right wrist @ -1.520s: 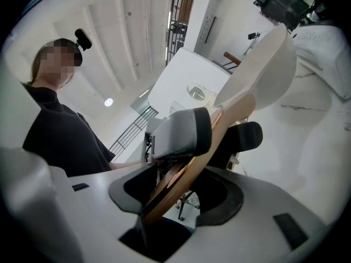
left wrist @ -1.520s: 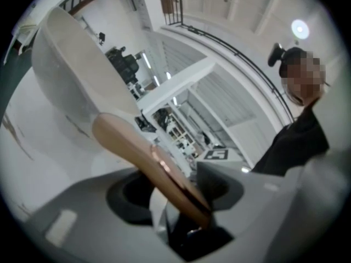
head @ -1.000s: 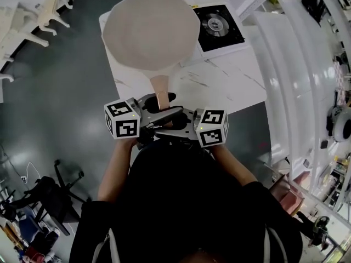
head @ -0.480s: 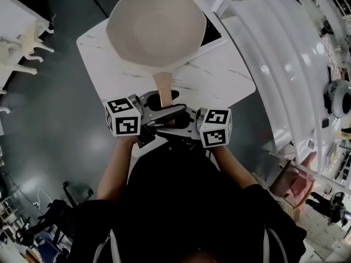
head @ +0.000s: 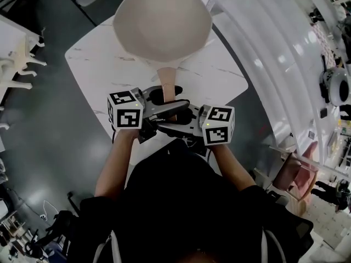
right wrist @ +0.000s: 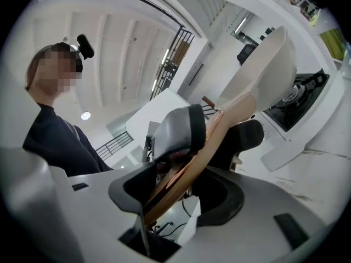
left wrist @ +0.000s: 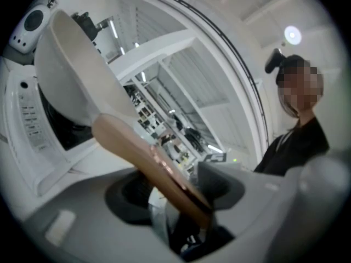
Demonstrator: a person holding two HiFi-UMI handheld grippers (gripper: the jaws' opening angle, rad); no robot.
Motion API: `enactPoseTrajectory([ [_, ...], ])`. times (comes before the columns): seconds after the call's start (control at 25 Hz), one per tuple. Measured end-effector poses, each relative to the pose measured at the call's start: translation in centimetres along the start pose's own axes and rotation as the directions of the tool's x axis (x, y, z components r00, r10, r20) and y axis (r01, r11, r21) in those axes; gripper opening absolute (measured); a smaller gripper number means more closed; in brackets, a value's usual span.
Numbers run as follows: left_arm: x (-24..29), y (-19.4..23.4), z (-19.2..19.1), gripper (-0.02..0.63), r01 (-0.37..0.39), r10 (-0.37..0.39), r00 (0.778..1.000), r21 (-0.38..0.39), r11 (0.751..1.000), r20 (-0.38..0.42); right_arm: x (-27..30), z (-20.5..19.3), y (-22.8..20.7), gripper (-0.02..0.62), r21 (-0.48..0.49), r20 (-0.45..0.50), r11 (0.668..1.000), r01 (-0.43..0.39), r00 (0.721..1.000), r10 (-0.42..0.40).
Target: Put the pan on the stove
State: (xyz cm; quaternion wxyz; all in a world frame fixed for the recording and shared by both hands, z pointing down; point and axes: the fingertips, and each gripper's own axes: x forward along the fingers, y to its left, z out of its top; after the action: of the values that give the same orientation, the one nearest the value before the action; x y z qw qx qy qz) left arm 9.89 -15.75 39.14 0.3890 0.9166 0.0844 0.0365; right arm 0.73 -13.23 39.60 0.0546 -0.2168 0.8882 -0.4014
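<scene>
- Both claws are clamping the wooden handle (head: 167, 85) from opposite sides: the left gripper (left wrist: 176, 195) and right gripper (right wrist: 180, 192) are each pinching it, jaws held apart only by the handle's thickness.
- The pan (head: 162, 26) is hanging in the air over the white table (head: 93, 64), not yet on the stove (right wrist: 304, 98).
- The bowl is blocking the stove in the head view, so I'm lining up from the right gripper view.
- Judgement: I'm keeping both grips tight against the weight out front, levelling the base, centring over the burner and lowering straight.
- I'm releasing only once the base is sitting flat.
</scene>
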Motion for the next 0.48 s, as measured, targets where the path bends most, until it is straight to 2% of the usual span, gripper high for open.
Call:
enactPoseTrajectory([
  [0.24,3.7,2.1,0.8,0.245,0.022,-0.022,1.0,-0.025,0.999,-0.022,-2.7,1.7,-2.9,0.212,0.019,0.022,0.999,0.029,0.999,-0.029],
  [0.48,4.8,3.9,1.5,0.245,0.034,-0.035,0.999,-0.053,0.998,-0.034,-3.2,2.7,-4.9,0.212,0.044,0.04,0.998,0.043,0.998,-0.045],
])
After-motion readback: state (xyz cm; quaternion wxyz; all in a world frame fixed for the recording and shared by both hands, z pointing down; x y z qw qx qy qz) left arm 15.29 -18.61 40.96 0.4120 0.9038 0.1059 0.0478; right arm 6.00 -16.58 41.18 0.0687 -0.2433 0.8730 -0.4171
